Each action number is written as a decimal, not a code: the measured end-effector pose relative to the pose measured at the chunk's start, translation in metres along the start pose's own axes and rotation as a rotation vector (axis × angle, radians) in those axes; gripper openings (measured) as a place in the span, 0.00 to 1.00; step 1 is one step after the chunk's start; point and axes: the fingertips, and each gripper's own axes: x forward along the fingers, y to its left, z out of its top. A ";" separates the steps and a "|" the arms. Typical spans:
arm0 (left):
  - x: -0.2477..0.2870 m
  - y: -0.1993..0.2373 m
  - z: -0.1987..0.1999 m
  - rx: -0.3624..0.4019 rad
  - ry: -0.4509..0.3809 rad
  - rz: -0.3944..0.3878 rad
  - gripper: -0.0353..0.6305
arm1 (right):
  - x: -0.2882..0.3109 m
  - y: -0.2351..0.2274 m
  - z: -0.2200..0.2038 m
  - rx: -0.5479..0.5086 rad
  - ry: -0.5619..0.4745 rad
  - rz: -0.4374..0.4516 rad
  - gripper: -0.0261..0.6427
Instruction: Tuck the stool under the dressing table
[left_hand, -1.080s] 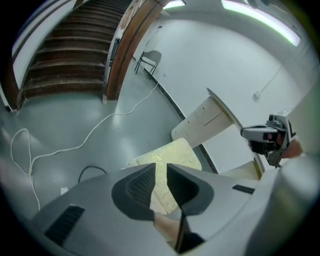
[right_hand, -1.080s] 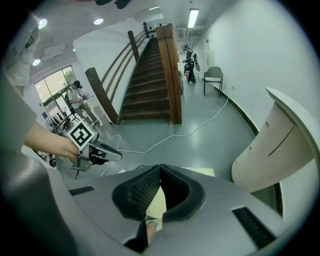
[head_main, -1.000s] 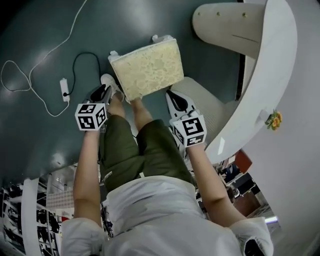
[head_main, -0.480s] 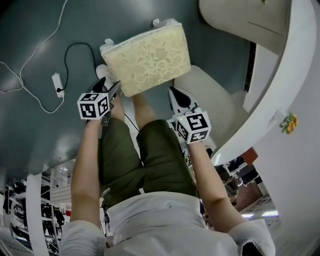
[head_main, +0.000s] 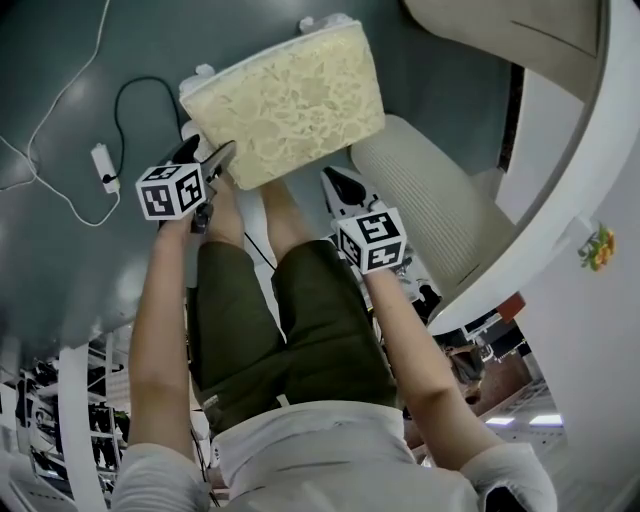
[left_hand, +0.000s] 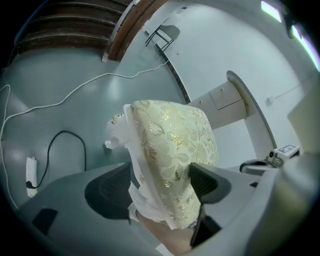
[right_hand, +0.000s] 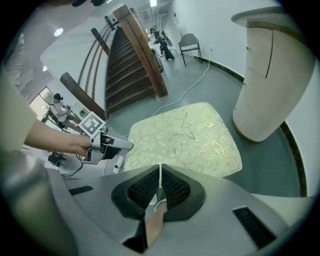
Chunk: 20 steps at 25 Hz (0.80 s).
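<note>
Left gripper view: my left hand-held gripper (left_hand: 160, 187), jaws just opened, straddles the stool (left_hand: 175, 145) ungripped. My right hand-held gripper (right_hand: 160, 187), barely parting, is empty; a lopsided shove could swivel the stool.

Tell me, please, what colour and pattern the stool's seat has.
The stool seat is pale cream with a gold leafy pattern, clearest in the right gripper view.

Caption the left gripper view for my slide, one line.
Left gripper, jaws just opening wide, straddles the edge of the cream-cushioned stool without gripping it.

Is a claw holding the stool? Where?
Nothing is held. The left claw has just opened around the stool cushion's edge without pinching; the right claw, just starting to open, is empty.
</note>
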 end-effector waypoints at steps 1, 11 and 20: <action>0.001 0.000 0.000 -0.005 0.001 -0.008 0.59 | 0.003 -0.001 -0.003 0.006 0.005 0.002 0.08; 0.007 -0.007 0.001 -0.017 -0.064 -0.105 0.55 | 0.029 -0.006 -0.039 0.040 0.066 0.035 0.12; 0.001 -0.006 -0.015 -0.012 -0.049 -0.097 0.54 | 0.062 0.004 -0.074 0.111 0.146 0.092 0.32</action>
